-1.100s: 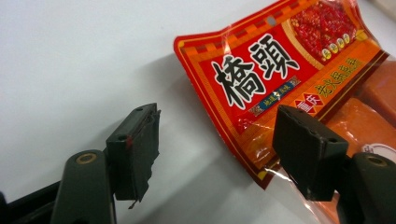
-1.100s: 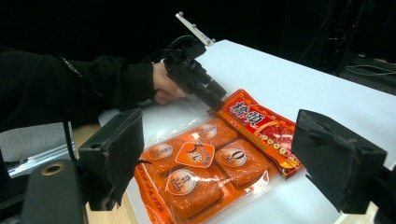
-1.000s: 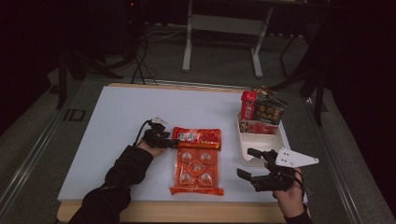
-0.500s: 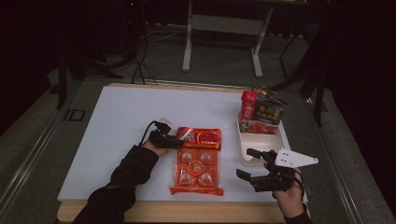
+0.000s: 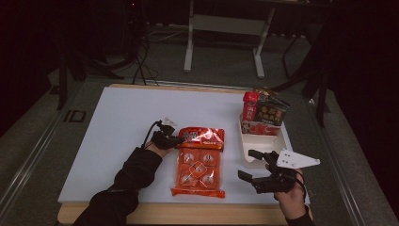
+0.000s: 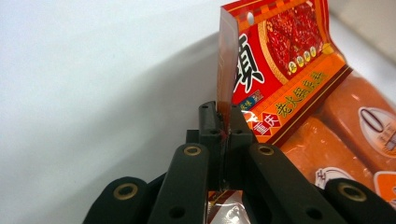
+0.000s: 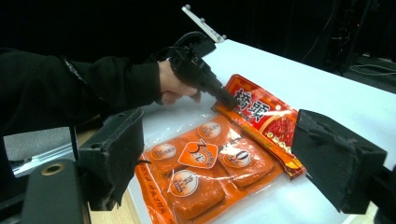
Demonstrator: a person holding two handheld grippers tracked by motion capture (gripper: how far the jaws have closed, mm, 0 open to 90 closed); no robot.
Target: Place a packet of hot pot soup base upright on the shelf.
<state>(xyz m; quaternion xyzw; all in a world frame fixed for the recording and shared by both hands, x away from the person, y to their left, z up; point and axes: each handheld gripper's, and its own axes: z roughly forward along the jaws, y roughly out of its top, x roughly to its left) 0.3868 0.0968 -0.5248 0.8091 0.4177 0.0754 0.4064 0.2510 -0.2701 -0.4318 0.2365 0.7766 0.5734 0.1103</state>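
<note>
I am looking down on the white table (image 5: 117, 136) from the high view, and my left gripper (image 5: 178, 140) is sitting at the upper left corner of the orange snack pack (image 5: 200, 162). Its jaws have just been closing, and in the left gripper view they are now pinching the pack's red header flap (image 6: 261, 60) between them, the pads pressing on the thin edge so that the flap is standing up on end right ahead of the tips. The rest of the pack is lying flat on the table off to that gripper's right side, its four orange portions showing through the clear film.

My right gripper (image 5: 254, 165) is hovering near the table's front edge, just beyond the pack's right side and well apart from the left gripper. Its jaws are standing wide apart with nothing between them; in the right gripper view the pack (image 7: 219, 158) is lying ahead of them, framed by the two black pads, and the other hand (image 7: 175, 86) with its gripper is gripping the pack's far corner.

Just beyond the right gripper, a white tray (image 5: 277, 141) is resting on the table, and behind it a dark box with a red carton (image 5: 266, 110) is standing upright at the tray's far end.
</note>
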